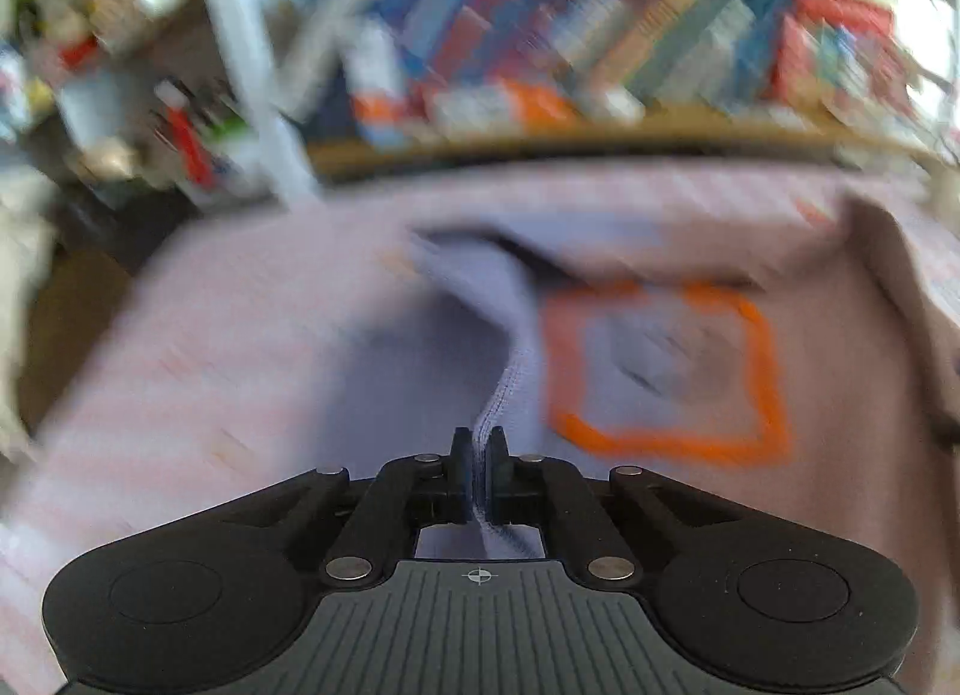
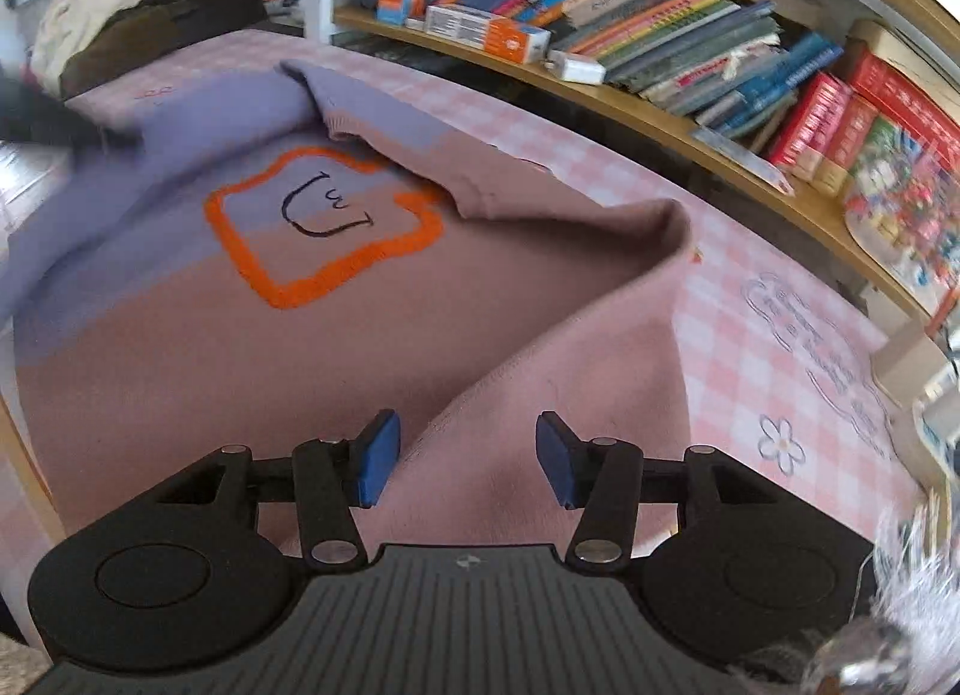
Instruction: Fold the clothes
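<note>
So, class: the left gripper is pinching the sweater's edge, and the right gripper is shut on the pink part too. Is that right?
Not quite. The right gripper is open: the right wrist view shows its fingers spread over the sweater. The left gripper is pinching the sweater's edge, as said.

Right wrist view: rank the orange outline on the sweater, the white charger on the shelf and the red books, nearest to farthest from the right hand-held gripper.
1. Orange outline, ahead, left.
2. Red books, upper right shelf.
3. White charger, shelf, centre; close to the books.
</note>
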Available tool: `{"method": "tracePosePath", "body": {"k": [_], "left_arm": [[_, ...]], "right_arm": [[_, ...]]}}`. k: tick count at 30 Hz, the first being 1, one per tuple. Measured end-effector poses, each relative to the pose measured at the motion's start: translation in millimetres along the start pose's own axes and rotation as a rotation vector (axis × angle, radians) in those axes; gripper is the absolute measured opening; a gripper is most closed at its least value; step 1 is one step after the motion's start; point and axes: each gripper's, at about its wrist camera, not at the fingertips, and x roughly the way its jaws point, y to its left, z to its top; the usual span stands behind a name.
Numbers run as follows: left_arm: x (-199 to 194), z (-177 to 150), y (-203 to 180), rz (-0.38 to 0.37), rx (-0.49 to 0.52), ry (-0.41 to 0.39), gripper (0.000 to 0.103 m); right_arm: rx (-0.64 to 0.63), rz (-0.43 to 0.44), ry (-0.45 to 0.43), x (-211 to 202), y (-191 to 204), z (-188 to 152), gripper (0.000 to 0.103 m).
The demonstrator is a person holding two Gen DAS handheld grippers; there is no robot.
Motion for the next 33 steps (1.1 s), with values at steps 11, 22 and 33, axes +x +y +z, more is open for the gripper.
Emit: {"method": "tracePosePath", "body": {"k": [11,22,33], "left_arm": [[105.7,89.0,133.1,0.267,0.201,0.006,0.004],[134.3,86.1,141.6,0.317,0.261,0.029,0.024],[27.0,-20.7,28.3,-0.166,0.369,-0.030,0.036]], "right_arm": [[0.170,-0.047,0.042,-29.3,6.6,-0.2,0.048],[0.157,-0.099,0.144,-0.4,59.1,5.9,0.042],[0.131,-0.338,0.144,-15.4,-15.7,14.1,0.004]]}}
